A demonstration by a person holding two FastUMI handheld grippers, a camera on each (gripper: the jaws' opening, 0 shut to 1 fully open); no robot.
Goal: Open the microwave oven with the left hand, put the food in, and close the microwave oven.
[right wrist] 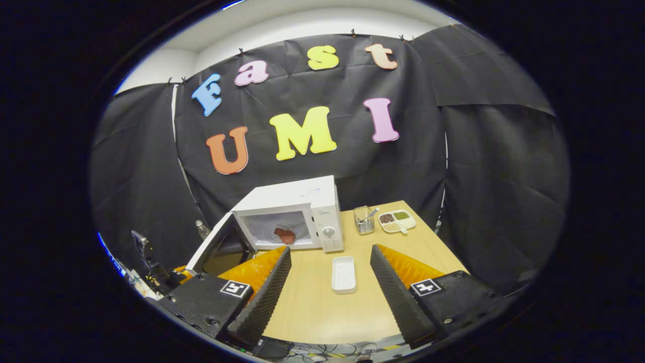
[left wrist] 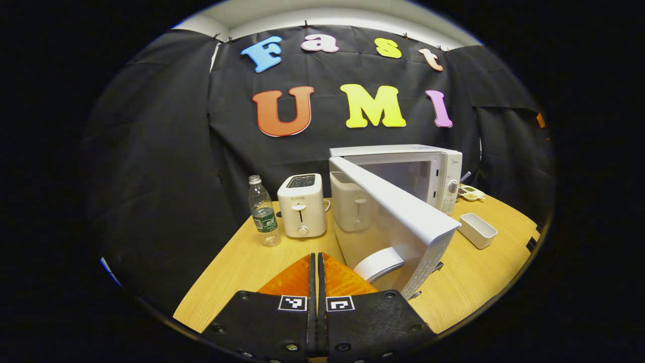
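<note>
Microwave (right wrist: 297, 214) door (left wrist: 398, 212) is open, swung out on its left-side hinge; food (right wrist: 284, 235) already sits inside the cavity, a reddish-brown piece on the floor of the oven. Remaining step looks like the close

Left hand-held gripper (left wrist: 317, 267): fingers pressed together, holding nothing. It sits just off the outer face of the door, the door's free edge ahead and to its right, handle (left wrist: 379, 263) close beside the tips. Door's long axis runs away from this gripper toward the oven body, so the push should go rightward across the panel

Right hand-held gripper (right wrist: 330, 282): fingers wide apart, empty, back over the desk (right wrist: 322, 312), pointed at the empty white tray (right wrist: 343, 275); oven lies ahead-left, well apart. Left one is clearly nearer the door
</note>
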